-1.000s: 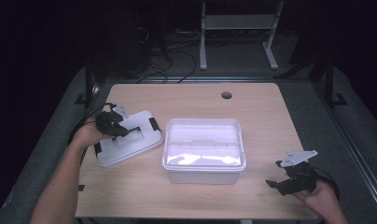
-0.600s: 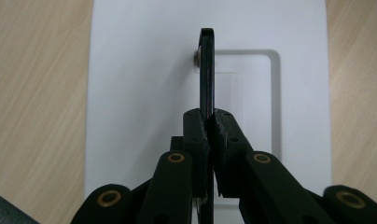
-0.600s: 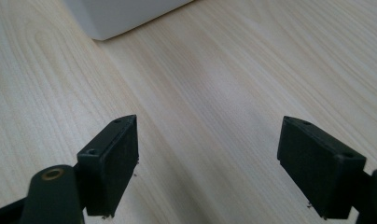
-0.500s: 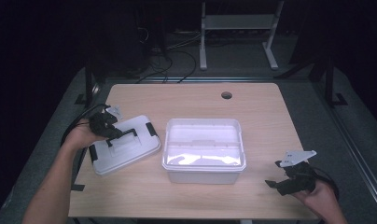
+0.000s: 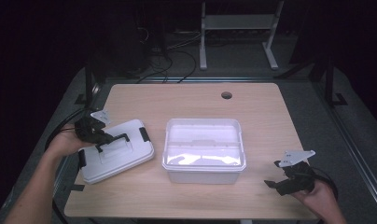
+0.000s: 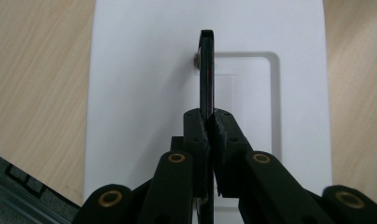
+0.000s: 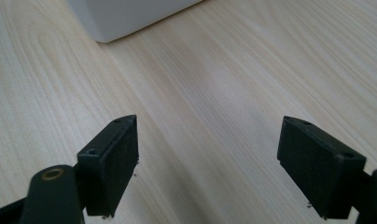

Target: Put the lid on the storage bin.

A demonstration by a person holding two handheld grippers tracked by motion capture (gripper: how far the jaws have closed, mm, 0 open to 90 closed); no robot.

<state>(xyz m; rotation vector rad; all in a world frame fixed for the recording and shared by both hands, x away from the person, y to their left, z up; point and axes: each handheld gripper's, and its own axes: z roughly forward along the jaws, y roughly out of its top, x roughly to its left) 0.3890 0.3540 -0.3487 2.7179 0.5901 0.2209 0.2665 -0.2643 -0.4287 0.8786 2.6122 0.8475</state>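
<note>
One lid handle (image 6: pixel 206 70) between left tool (image 6: pixel 208 122) tips

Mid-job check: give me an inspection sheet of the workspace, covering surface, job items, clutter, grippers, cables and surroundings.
Surface: light wooden table, round hole near its far edge.
Job's things: white lid with a black handle at the table's left; open white box at centre, nothing visible inside.
Clutter: nothing seen.
Grippers: left gripper shut on the handle, which stands thin between the pads in the left gripper view; right gripper open over bare table at the near right corner, holding nothing.
Cables: black cable trails from the left gripper off the table's left edge; more cables on the floor beyond.
Surroundings: dark room, white frame legs behind the table.
</note>
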